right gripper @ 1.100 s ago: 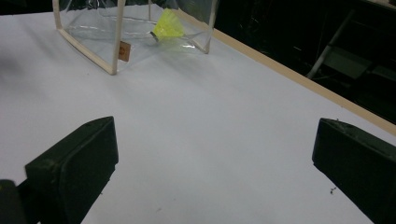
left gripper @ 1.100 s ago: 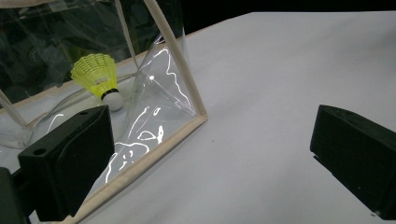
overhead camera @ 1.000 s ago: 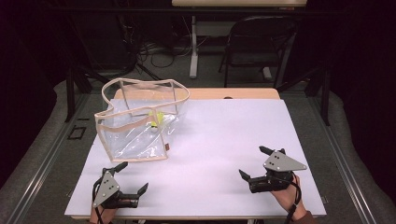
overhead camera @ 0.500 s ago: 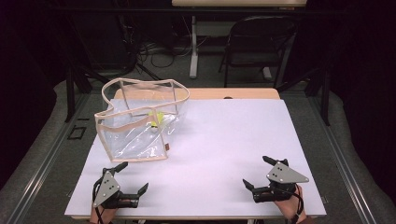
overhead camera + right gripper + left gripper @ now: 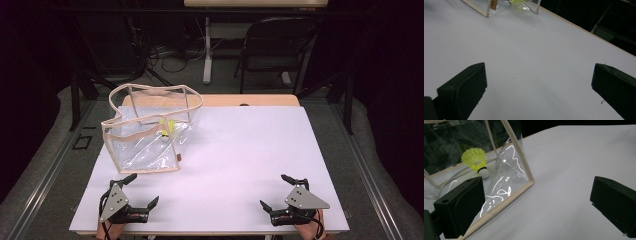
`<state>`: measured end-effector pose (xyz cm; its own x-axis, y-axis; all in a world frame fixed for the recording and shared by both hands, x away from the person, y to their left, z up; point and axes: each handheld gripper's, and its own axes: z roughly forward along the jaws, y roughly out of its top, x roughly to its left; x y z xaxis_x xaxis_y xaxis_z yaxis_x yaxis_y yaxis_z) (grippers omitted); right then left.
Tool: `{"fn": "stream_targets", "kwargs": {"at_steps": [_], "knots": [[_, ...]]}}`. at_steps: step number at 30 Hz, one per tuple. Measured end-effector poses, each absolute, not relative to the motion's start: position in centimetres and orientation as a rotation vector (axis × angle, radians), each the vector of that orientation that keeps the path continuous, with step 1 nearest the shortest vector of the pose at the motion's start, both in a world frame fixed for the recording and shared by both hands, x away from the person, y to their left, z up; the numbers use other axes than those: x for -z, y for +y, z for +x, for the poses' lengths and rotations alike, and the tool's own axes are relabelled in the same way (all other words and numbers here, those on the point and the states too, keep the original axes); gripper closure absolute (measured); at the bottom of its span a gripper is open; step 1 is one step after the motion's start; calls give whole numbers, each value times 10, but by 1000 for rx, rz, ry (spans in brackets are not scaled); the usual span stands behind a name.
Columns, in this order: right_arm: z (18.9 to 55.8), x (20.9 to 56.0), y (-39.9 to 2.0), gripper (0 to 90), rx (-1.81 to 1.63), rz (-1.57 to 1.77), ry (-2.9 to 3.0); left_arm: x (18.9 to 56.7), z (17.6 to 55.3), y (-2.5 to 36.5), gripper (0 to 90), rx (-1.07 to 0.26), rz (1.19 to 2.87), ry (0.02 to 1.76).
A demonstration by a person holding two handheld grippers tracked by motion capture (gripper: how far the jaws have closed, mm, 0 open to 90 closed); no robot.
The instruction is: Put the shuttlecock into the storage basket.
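A clear plastic bag (image 5: 150, 127) with beige trim stands on the white table (image 5: 240, 150) at the left rear. Inside it lies a yellow shuttlecock (image 5: 167, 127) with a white cork; the left gripper view shows the shuttlecock (image 5: 476, 160) through the bag's clear wall (image 5: 506, 170). My left gripper (image 5: 142, 190) rests open near the front left edge, just short of the bag's front corner. At the front right my right gripper (image 5: 277, 192) is open as well, nothing between its jaws. The bag's bottom edge (image 5: 499, 6) lies far ahead in the right gripper view.
A wooden strip (image 5: 240, 100) runs along the table's far edge. Behind the table stand a dark chair (image 5: 275, 50) and a desk leg (image 5: 207, 50) among cables on the floor. White table surface (image 5: 529, 57) stretches between the two grippers.
Both grippers have drawn back toward the table's front edge, lower in the high view. The bag and shuttlecock have not moved.
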<state>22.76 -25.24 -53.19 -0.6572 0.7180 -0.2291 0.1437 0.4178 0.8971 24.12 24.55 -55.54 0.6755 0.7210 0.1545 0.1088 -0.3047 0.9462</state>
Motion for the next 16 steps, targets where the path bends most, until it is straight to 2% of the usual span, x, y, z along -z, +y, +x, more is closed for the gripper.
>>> {"fn": "stream_targets", "kwargs": {"at_steps": [16], "knots": [[221, 536, -254, 0, -1237, 710, 2049, 555, 241, 245, 0, -707, 1809, 653]]}}
